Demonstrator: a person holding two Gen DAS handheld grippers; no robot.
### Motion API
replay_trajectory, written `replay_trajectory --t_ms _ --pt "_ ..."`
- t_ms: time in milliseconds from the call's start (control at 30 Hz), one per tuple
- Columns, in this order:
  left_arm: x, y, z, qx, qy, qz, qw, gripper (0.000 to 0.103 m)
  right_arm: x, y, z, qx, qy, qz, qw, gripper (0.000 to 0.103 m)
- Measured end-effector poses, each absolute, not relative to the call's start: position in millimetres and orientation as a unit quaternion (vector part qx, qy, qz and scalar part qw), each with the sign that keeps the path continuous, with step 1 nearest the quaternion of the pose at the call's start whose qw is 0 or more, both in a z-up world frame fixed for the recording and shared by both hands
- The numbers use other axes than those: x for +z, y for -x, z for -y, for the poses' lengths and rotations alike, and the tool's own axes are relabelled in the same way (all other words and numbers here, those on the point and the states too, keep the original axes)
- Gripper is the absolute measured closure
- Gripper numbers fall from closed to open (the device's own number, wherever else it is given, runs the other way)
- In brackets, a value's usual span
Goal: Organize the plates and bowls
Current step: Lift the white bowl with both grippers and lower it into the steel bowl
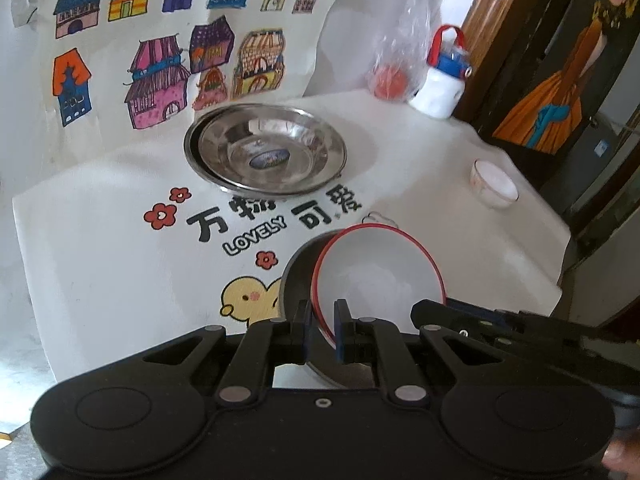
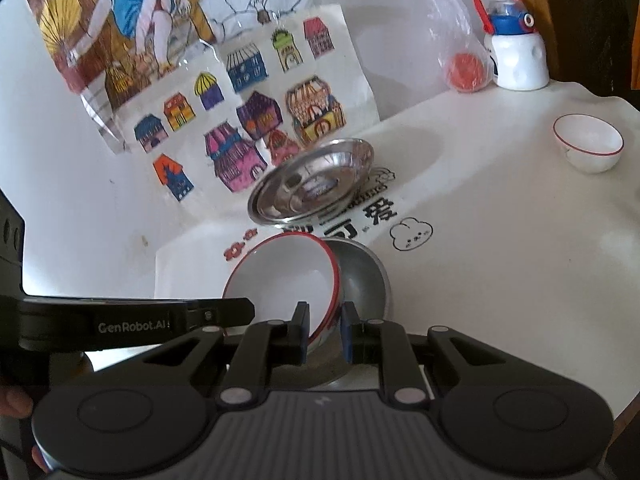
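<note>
Left gripper [image 1: 323,330] clamped on red-rimmed bowl [image 1: 380,276] rim, right gripper [image 2: 325,334] clamped on steel bowl [image 2: 362,276] rim — red-rimmed one nested tilted inside, low over counter [image 2: 500,280]. Steel plates [image 1: 266,148] stacked beyond.

Bench [image 2: 500,280]: white bottle [image 2: 516,56] with red handle, bagged orange ball [image 2: 465,67] beside it; house drawings [image 1: 160,52] behind.

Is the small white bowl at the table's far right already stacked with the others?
No, the small white bowl stands alone on the table, apart from the steel plates.
</note>
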State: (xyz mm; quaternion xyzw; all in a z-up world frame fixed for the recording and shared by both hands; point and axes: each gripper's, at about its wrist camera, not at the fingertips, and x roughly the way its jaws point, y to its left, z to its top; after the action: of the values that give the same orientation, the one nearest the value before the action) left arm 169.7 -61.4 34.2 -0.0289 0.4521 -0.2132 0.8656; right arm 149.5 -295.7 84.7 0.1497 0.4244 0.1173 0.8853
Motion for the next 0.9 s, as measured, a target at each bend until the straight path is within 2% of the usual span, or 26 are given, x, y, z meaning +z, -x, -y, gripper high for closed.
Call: replay_trajectory --t_ms 900 --pt "25 -190 83 -0.210 -0.028 -0.510 0.834 0.090 88 -181 280 0.130 -0.066 -0.507 0.849 0.082"
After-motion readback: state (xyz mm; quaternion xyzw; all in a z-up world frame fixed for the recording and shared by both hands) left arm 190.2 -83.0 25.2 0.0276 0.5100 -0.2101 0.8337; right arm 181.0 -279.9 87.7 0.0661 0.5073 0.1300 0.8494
